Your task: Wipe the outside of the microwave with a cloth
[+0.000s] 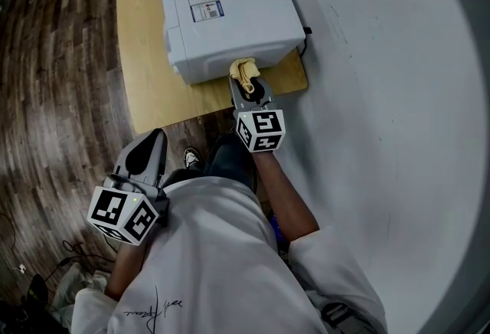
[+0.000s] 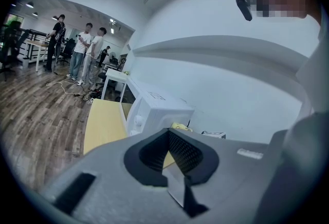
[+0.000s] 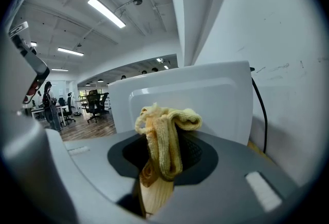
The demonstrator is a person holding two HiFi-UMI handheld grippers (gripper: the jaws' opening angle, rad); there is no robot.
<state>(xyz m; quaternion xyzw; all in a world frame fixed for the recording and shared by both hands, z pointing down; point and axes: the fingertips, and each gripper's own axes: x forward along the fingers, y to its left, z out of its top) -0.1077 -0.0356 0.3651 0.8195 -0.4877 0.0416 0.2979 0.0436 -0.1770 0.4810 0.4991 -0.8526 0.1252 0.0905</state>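
Yellow knitted cloth (image 1: 245, 73), folded into a thick ribbed wad with a frayed upper edge, is clamped between the closed jaws of the right tool (image 1: 247, 86) and rises just above their tips. Directly ahead of this tool stands the white microwave (image 1: 222, 3), a smooth box with a recessed end panel and a printed label (image 1: 205, 3) on its top. The cloth meets the lower edge of that panel, though actual contact cannot be confirmed. A black power cord (image 3: 259, 110) hangs to the right of the tool. The left tool (image 1: 145, 152) is held low and well apart from the cloth, jaws together with nothing between them. The microwave sits on a pale wooden counter (image 1: 145, 57), with a dark plank floor (image 1: 46, 95) to the left and a white wall (image 1: 383, 57) to the right. In the left gripper view, standing people (image 2: 82, 48) occupy a distant open office. The microwave's far end is cut off in the head view.
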